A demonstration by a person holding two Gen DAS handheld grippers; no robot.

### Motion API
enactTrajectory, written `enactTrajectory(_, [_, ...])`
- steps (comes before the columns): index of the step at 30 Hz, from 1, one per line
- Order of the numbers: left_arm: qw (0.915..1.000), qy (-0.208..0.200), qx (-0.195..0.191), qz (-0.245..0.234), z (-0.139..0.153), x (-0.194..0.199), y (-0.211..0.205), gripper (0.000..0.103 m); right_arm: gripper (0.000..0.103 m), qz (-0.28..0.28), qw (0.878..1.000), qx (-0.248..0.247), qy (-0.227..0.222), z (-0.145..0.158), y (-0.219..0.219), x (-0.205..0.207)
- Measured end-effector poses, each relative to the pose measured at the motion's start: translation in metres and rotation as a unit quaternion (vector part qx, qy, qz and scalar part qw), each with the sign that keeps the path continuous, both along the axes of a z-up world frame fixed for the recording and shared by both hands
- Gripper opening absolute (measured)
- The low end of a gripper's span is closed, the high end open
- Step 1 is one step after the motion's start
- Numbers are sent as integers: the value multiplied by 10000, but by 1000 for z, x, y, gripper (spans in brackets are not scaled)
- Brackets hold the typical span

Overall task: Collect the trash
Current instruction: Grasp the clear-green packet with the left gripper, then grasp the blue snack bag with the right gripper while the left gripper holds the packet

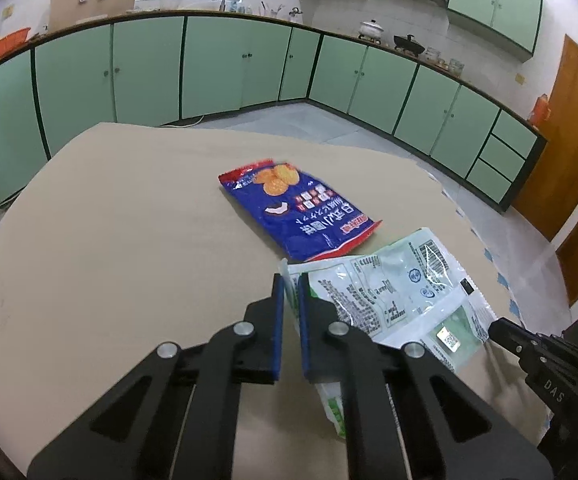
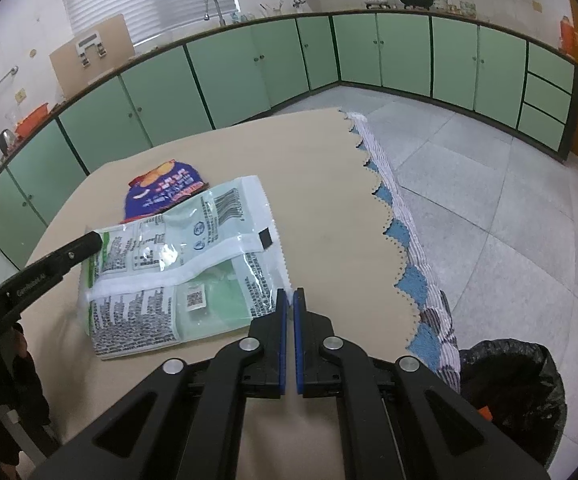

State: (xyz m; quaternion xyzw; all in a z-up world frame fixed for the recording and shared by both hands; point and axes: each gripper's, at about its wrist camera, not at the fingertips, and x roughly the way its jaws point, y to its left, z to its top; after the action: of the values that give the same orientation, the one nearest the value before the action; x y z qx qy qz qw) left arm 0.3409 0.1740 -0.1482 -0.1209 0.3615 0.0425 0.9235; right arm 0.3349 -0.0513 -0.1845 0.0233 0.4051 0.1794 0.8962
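A white and green plastic wrapper (image 1: pixel 393 292) lies crumpled on the tan table cover (image 1: pixel 109 240). My left gripper (image 1: pixel 291 280) is shut on its near left edge, and a strip of the film sticks up between the blue pads. In the right wrist view this gripper (image 2: pixel 95 240) meets the wrapper (image 2: pixel 177 264) at its left side. My right gripper (image 2: pixel 291 294) is shut, its tips at the wrapper's serrated right corner; I see no film between its pads. A blue and red snack bag (image 1: pixel 301 208) lies flat just beyond the wrapper.
A bin lined with a black bag (image 2: pixel 521 380) stands on the floor by the table's near right corner. A striped and blue cloth (image 2: pixel 409 240) hangs along the table's scalloped right edge. Green cabinets (image 1: pixel 217 64) line the far walls.
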Motion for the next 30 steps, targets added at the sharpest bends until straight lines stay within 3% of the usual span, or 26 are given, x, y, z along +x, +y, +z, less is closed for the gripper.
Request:
enactTrajectory(9, [9997,-76,-97,193,3,-22,9,4,13,17,9999,112,-49,7,0,-7])
enactTrajectory(18, [9959,-156,-40,894,9,-61,69,2,19,488,9985,140,-213,16,51,7])
enactTrajectory(21, [9915,-205,52,1283,10,-75,97,2,22,622,9977,173,-221,16,70,13])
enactTrajectory(26, [9822,-244,-118,1859,8,-85,131,2,23,702,9972,121,-241,13,93,23])
enactTrajectory(30, [9698,-357,-309,2392,9,-80,147,2,24,702,9974,85,-157,6,101,29])
